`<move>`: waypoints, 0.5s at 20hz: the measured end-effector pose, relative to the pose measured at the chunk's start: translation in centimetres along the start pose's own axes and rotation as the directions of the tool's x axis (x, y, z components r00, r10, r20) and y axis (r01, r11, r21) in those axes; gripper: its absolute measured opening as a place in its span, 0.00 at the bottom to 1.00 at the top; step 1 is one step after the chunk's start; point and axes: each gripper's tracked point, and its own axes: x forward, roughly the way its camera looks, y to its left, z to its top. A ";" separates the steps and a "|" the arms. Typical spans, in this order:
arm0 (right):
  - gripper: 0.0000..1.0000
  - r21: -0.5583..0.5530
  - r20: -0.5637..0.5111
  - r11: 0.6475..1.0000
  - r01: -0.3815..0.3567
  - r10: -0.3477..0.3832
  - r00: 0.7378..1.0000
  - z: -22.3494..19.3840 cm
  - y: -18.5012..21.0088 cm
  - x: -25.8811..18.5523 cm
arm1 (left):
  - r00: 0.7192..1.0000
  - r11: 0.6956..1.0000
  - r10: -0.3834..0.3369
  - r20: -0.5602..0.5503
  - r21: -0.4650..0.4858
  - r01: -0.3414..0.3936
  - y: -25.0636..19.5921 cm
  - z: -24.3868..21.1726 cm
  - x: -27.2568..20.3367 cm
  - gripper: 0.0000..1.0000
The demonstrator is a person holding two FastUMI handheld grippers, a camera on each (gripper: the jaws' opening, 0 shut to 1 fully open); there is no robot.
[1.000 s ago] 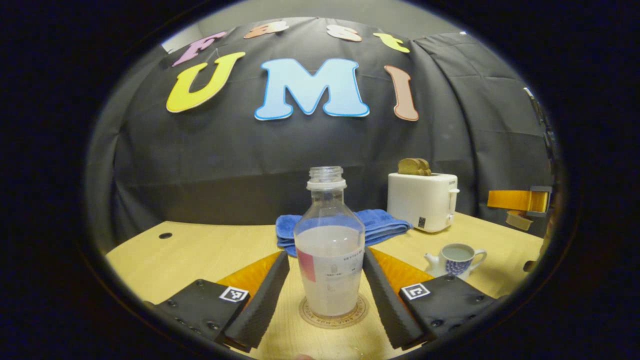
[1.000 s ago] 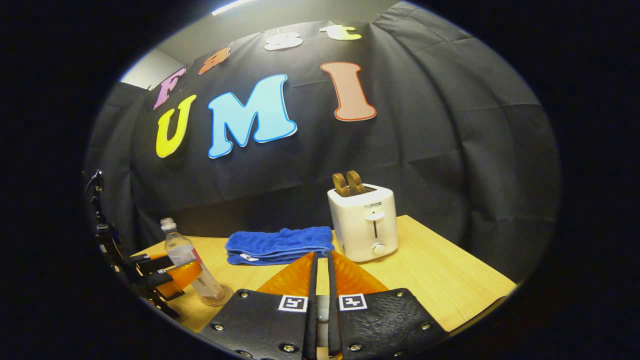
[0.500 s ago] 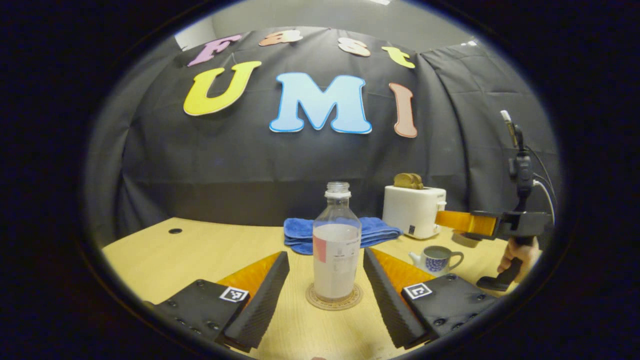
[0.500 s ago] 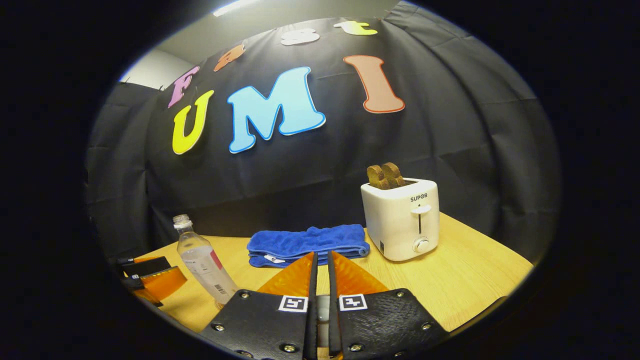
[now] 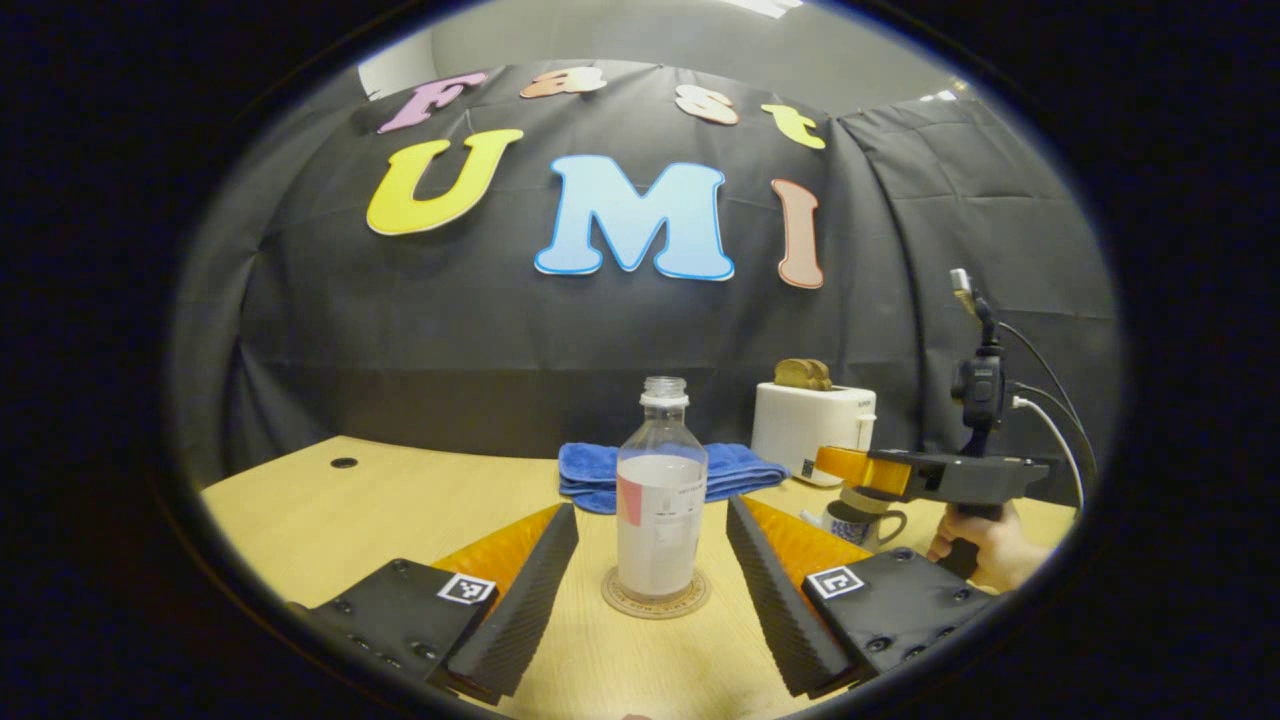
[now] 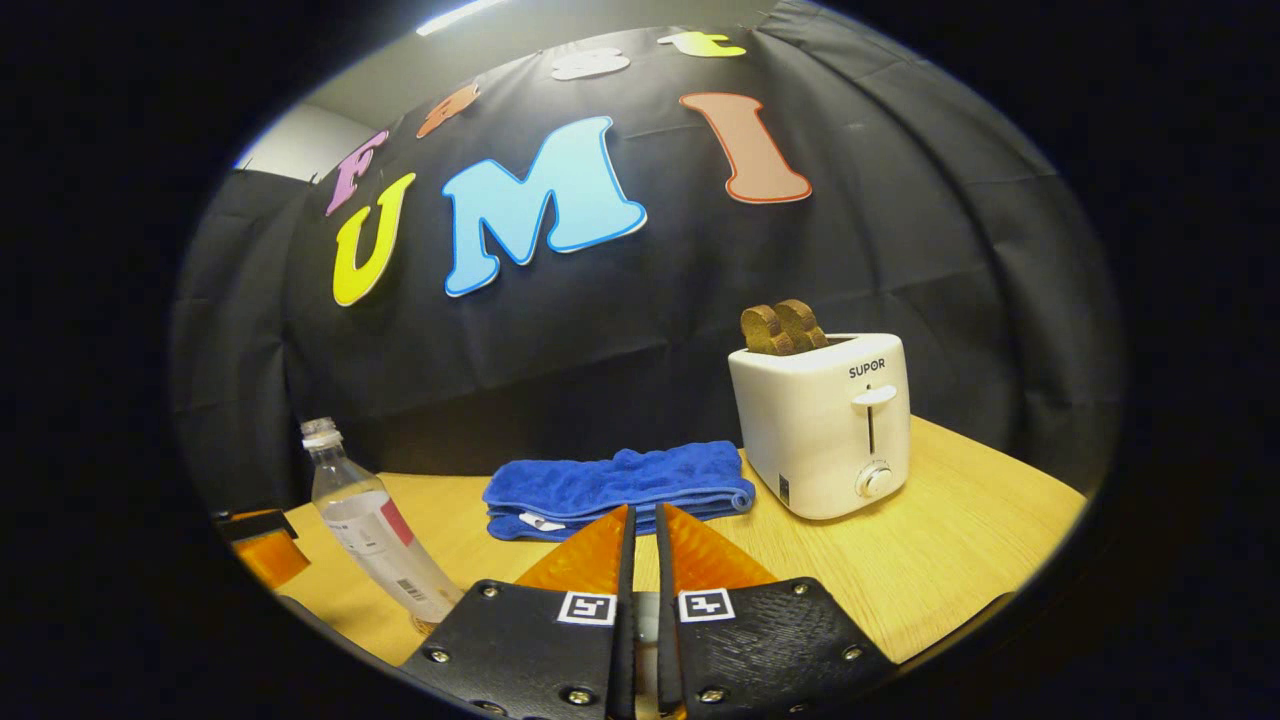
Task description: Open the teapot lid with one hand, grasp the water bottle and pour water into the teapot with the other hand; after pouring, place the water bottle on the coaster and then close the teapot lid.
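Observation:
The clear water bottle (image 5: 660,520), part full and uncapped, stands upright on the round coaster (image 5: 655,598). My left gripper (image 5: 652,510) is open, its fingers on either side of the bottle and apart from it. At the right of the left gripper view a hand (image 5: 985,555) holds my right gripper (image 5: 850,468) just above the white and blue teapot (image 5: 875,526), with the pale teapot lid (image 5: 862,497) under its tips. In the right gripper view my right gripper (image 6: 643,512) is shut, a pale piece of the lid (image 6: 646,625) pinched between its fingers; the bottle (image 6: 372,535) leans at the left.
A folded blue towel (image 5: 670,472) lies behind the bottle on the wooden table (image 5: 400,500). A white toaster (image 6: 825,425) with two bread slices stands at the back right. A small hole (image 5: 343,463) marks the table's far left.
My left gripper has drawn back from the bottle, which stays on the coaster. The right gripper has come down and leftward with the lid, over the teapot.

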 end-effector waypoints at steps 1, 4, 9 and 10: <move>0.08 -0.024 -0.005 1.000 0.004 -0.004 1.000 -0.1 0.1 0.2 | 1.000 1.000 -0.004 -0.004 -0.001 0.004 -0.1 -0.1 0.0 1.00; 0.08 -0.098 -0.029 0.995 0.024 -0.027 0.999 -1.0 -0.1 0.6 | 1.000 1.000 -0.004 -0.015 -0.002 0.004 -0.2 -0.3 0.0 1.00; 0.08 -0.084 -0.029 0.996 0.011 -0.013 0.999 -1.1 0.0 0.7 | 0.998 0.999 -0.039 -0.041 0.000 0.039 -1.7 -1.1 0.0 1.00; 0.08 -0.089 -0.028 0.996 0.008 -0.010 1.000 -1.2 0.1 0.6 | 0.998 0.999 -0.046 -0.045 0.004 0.046 -2.0 -1.2 0.0 1.00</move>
